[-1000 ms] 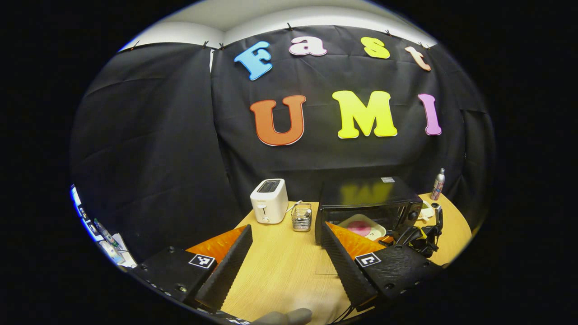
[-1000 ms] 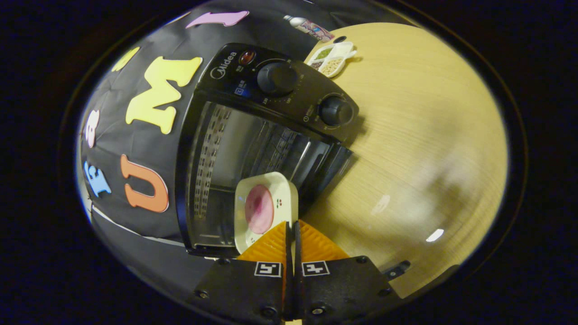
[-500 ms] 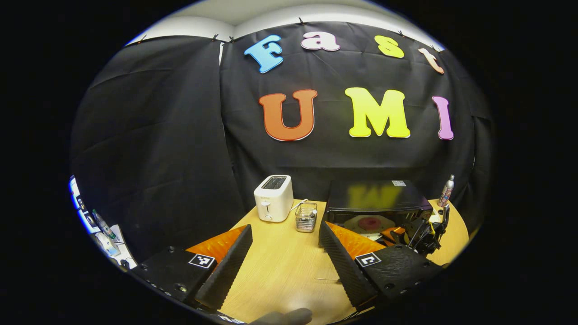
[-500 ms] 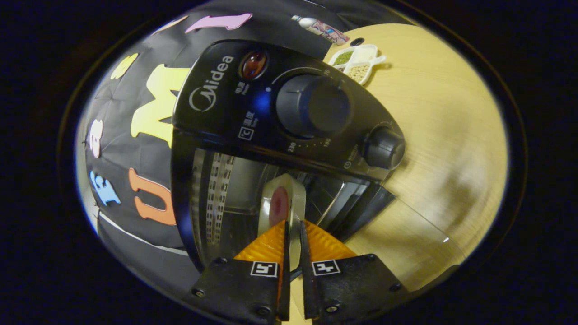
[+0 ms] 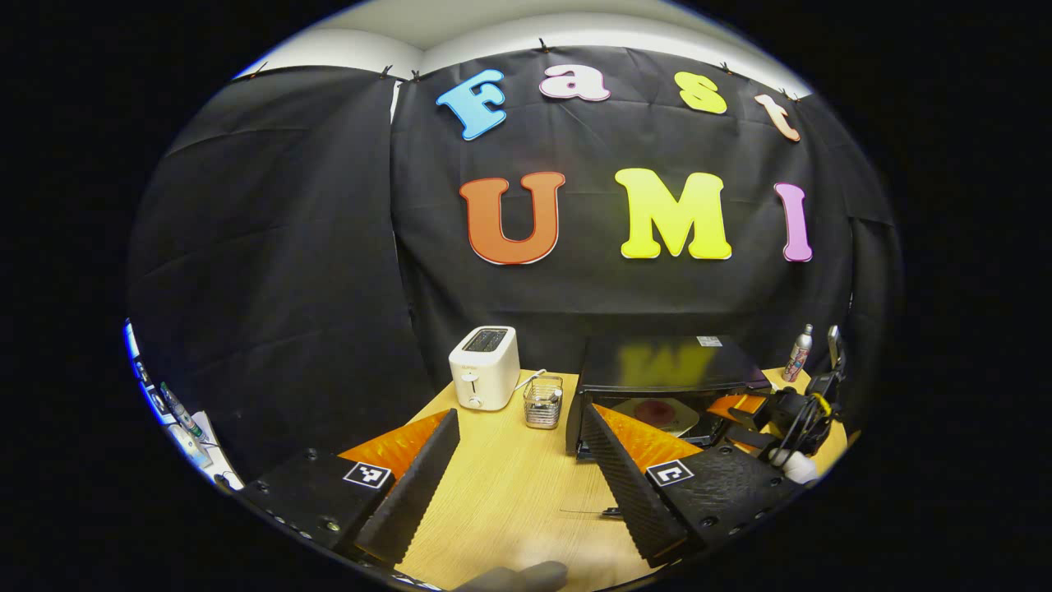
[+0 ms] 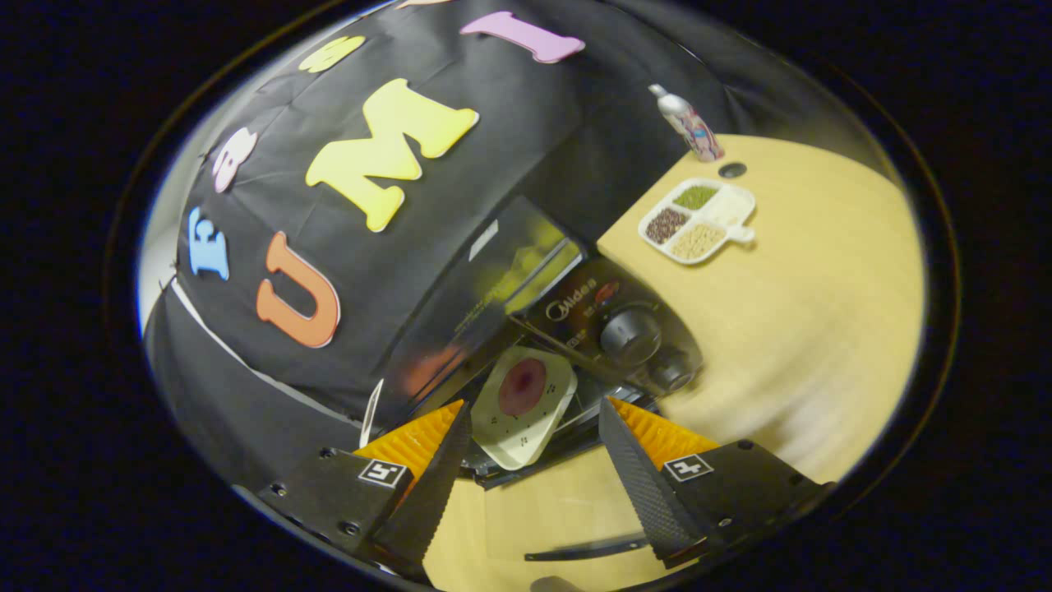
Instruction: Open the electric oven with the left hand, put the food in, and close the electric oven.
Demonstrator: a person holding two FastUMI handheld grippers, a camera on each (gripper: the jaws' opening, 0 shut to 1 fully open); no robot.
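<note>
Left claw (image 5: 516,469) spread empty above the worktop (image 5: 509,477). Plate of food (image 6: 521,404) sits inside the open oven (image 6: 526,329); right claw (image 6: 530,477) spread, just outside. Risk: a protruding plate could block the glass door (image 6: 567,510) closing.

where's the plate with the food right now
The plate sits inside the open oven, between the right gripper's spread fingers in the right gripper view. In the left gripper view it lies under the oven's top.
</note>
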